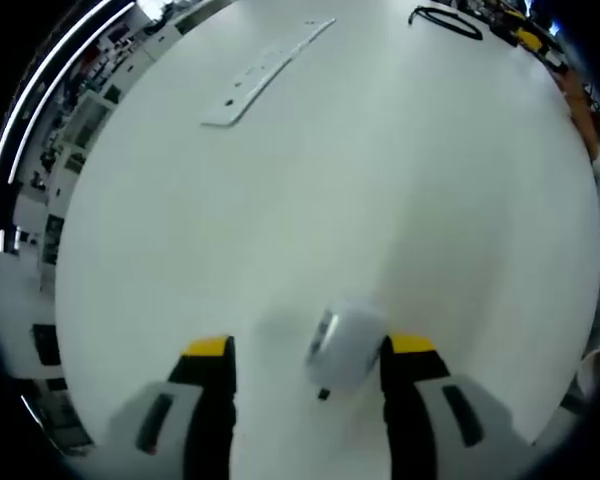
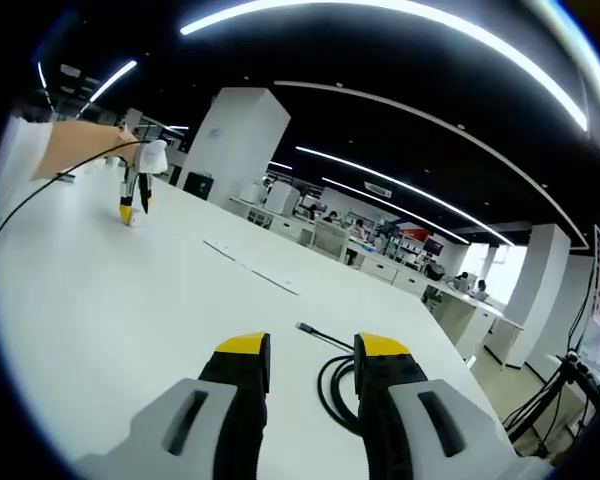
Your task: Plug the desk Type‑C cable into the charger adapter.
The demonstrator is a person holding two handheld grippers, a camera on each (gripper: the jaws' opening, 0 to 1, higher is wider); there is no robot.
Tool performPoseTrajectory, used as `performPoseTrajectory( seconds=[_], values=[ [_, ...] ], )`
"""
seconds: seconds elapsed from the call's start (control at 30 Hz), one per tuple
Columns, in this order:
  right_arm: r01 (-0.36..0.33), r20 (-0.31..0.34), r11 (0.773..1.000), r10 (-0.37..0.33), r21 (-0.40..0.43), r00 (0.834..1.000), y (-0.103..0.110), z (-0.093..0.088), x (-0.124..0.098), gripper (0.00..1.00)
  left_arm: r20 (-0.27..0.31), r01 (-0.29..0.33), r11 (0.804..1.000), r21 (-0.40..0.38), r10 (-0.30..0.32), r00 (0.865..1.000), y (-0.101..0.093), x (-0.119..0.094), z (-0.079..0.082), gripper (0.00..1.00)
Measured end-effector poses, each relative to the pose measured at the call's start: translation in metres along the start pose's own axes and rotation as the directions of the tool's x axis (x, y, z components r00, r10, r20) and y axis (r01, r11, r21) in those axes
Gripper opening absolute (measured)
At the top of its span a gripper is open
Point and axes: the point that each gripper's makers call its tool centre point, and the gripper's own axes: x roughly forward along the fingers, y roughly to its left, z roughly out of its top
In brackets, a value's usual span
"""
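The left claw (image 1: 310, 352) stands spread over the white desk (image 1: 380, 200), and the white charger (image 1: 342, 345) lies blurred between its jaws, close against the right-hand one, not yet pinched. The right claw (image 2: 312, 362) is also spread and holds nothing; the coiled black cable (image 2: 338, 385) lies just ahead of its tips, its plug end (image 2: 306, 328) pointing away toward the far edge, so the right claw is judged nearer the cable
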Motion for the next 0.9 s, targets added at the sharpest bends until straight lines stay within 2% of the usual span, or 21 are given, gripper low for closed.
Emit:
performPoseTrajectory(
  seconds=[0.03, 0.07, 0.1, 0.17, 0.23, 0.37, 0.9],
  values=[
    [-0.010, -0.003, 1.000, 0.010, -0.006, 1.000, 0.003, 0.000, 0.000, 0.33, -0.005, 0.038, 0.999, 0.014, -0.038, 0.999, -0.006, 0.001, 0.000, 0.52],
    [-0.012, -0.003, 1.000, 0.012, -0.007, 1.000, 0.003, 0.000, 0.000, 0.33, -0.007, 0.042, 0.999, 0.018, -0.042, 0.999, -0.007, 0.001, 0.000, 0.50],
    [-0.013, -0.002, 1.000, 0.013, -0.008, 1.000, 0.004, 0.000, -0.001, 0.33, -0.011, 0.047, 0.999, 0.022, -0.047, 0.999, -0.008, 0.002, 0.000, 0.46],
    [-0.013, 0.000, 1.000, 0.013, -0.007, 1.000, 0.004, 0.001, -0.001, 0.33, -0.030, 0.122, 0.992, 0.040, -0.121, 0.992, -0.021, 0.002, -0.001, 0.38],
    [-0.013, 0.002, 1.000, 0.013, -0.005, 1.000, 0.004, 0.002, -0.002, 0.33, -0.040, 0.153, 0.987, 0.045, -0.151, 0.988, -0.028, 0.002, -0.001, 0.30],
    [-0.013, 0.005, 1.000, 0.013, -0.005, 1.000, 0.004, 0.002, -0.003, 0.33, -0.047, 0.152, 0.986, 0.066, -0.149, 0.988, -0.024, 0.001, 0.000, 0.28],
    [-0.011, 0.006, 1.000, 0.011, -0.018, 1.000, 0.002, 0.004, -0.003, 0.32, -0.104, 0.185, 0.968, 0.171, -0.169, 0.980, -0.033, 0.002, 0.002, 0.24]
  ],
)
